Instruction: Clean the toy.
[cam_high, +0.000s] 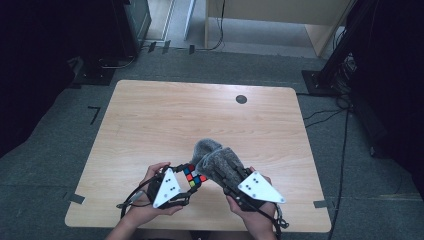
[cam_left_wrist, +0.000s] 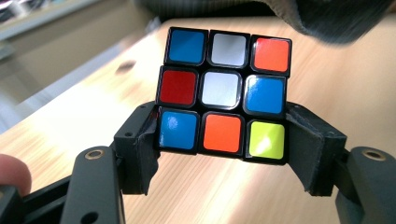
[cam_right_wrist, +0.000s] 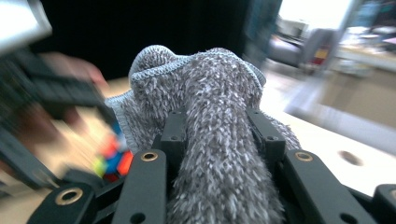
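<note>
Grey carpet and dark equipment surround a light wooden worktop, and all the work happens close to its near edge. At that edge the left claw is closed on a puzzle cube, its two pads pressing the bottom row of the cube from both sides. The right claw is closed on a fluffy grey cloth, which is bunched between the jaws and hangs just beside the cube, nearly touching it. The step seems to be wiping the cube with the cloth. To do it well, I think the left claw should keep the cube steady while the cloth passes over one face with light pressure, so the cube does not turn in the grip. The cloth hides the right fingertips, the cube's far faces cannot be seen, and the right gripper view is blurred around the cube.
</note>
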